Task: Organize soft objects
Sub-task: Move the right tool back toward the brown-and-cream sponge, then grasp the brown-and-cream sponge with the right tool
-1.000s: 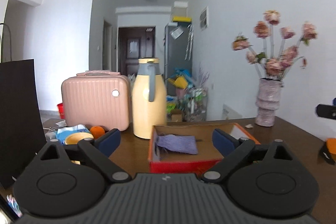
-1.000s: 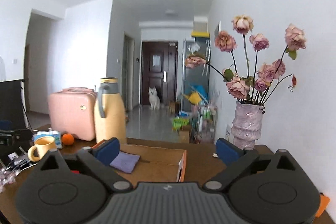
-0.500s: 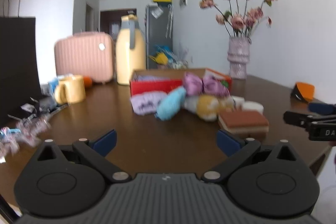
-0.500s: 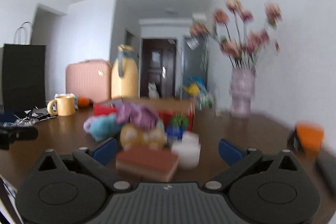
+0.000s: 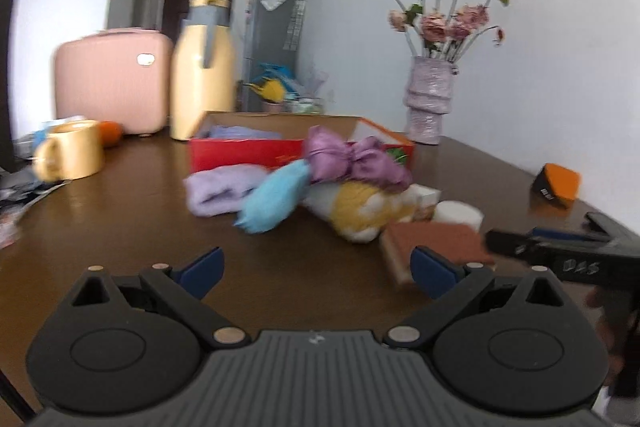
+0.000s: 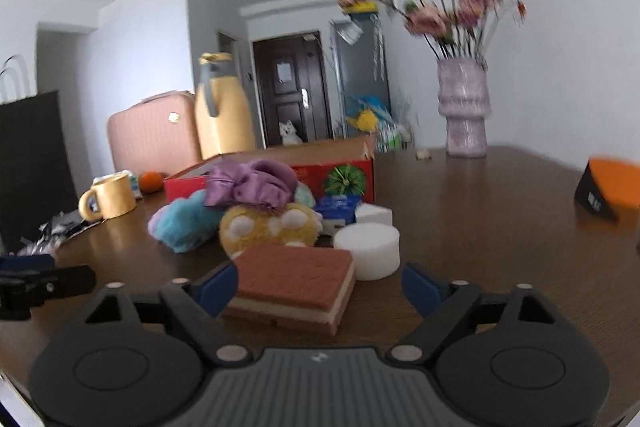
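The right gripper [image 6: 320, 285] has its jaws closing around a brown layered sponge [image 6: 292, 283]; the left pad looks just at its edge, the right pad apart. At one o'clock of it sits a white foam cylinder [image 6: 368, 247]. The left gripper [image 5: 316, 269] is spread wide over bare table [image 5: 120, 219]. Soft toys pile at twelve, before the red box [image 5: 248, 153]. Lettering on the other gripper's arm is too blurred to read

I see the soft objects heaped on the table before the open red box [image 6: 276, 175]. Nearest lies a flat brown layered sponge [image 6: 294, 281]; right of it, two white foam cylinders [image 6: 368, 249]. Behind: a yellow plush [image 6: 266, 227], a purple satin bow [image 6: 252, 185] on top, a blue fluffy piece [image 6: 186, 223] at left, and a lavender cloth [image 5: 224, 189] farther left.
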Demonstrator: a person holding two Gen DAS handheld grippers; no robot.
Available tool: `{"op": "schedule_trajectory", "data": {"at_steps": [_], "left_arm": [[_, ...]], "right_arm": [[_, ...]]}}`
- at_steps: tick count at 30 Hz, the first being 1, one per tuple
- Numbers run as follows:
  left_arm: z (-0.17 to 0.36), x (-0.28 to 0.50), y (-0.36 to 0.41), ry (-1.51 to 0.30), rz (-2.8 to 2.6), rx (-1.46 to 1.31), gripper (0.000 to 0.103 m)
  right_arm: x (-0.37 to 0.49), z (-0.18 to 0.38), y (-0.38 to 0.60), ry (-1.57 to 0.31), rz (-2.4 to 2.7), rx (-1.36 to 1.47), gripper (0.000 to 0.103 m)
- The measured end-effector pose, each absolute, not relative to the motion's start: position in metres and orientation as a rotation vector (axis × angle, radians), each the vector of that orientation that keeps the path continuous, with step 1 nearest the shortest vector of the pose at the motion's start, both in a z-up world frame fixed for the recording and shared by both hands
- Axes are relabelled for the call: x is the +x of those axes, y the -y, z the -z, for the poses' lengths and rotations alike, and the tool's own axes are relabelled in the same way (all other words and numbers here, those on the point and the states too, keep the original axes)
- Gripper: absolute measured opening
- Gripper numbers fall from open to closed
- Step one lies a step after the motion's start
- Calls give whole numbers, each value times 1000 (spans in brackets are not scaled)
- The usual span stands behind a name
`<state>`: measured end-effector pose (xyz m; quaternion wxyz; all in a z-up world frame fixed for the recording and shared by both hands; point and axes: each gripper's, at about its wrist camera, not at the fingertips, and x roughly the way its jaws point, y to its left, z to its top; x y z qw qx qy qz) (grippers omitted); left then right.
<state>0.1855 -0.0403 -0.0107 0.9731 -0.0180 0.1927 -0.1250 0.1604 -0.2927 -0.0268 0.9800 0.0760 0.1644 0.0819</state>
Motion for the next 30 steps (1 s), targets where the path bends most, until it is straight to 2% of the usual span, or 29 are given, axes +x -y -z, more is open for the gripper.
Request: {"op": "schedule_trajectory", "data": {"at_steps": [5, 7, 10, 12, 14, 26, 30], "left_arm": [[14, 241, 66, -473, 324, -86, 77], [19, 256, 74, -504, 365, -110, 75], [25, 272, 74, -569, 464, -207, 69], [32, 280, 77, -622, 503, -242, 51], [39, 286, 80, -666, 515, -253, 39], [41, 280, 76, -665, 501, -316, 36], [34, 259, 71, -668, 489, -304, 37]], "right_arm": [[198, 34, 304, -375, -181, 261, 66], [211, 39, 307, -398, -198, 304, 56], [229, 42, 314, -456, -246, 370, 50], [234, 44, 315, -486, -271, 387, 42], [236, 46, 316, -501, -295, 401, 42], [231, 45, 311, -486, -292, 366, 40], [221, 48, 317, -464, -322, 409, 34]]}}
